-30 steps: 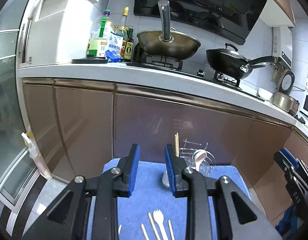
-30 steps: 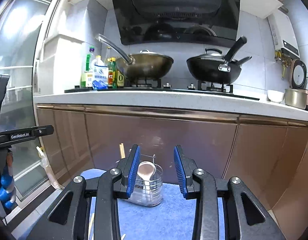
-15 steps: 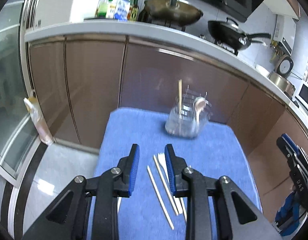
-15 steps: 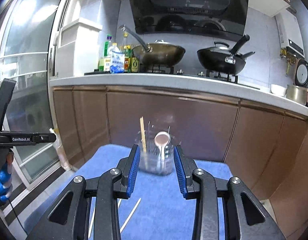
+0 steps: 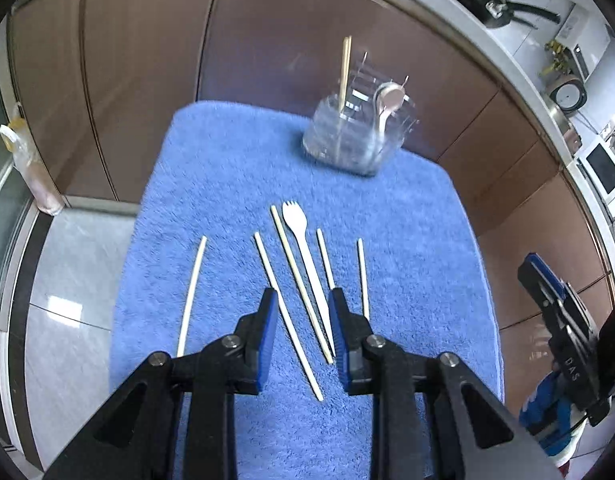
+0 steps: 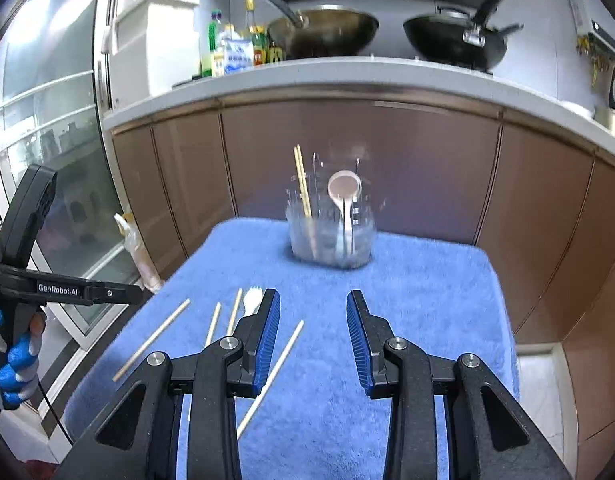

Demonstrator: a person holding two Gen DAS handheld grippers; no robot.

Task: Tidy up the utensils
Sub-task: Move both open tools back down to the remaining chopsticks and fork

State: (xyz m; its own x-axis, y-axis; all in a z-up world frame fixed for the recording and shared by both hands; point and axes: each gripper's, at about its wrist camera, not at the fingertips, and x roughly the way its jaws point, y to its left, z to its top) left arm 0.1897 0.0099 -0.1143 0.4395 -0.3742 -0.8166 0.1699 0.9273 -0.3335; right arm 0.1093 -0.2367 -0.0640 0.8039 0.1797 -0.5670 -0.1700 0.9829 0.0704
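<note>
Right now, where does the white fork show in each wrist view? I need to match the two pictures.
Left wrist view: the white fork lies at centre on the blue towel, tines toward the holder, among the loose chopsticks.
Right wrist view: only the fork's head shows, lower left of centre, its handle hidden behind the right tongs' left finger.
Shared landmark: the clear utensil holder at the towel's far edge.

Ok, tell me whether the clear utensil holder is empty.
Not empty. The clear utensil holder holds upright chopsticks and a spoon, bowl end up.
</note>
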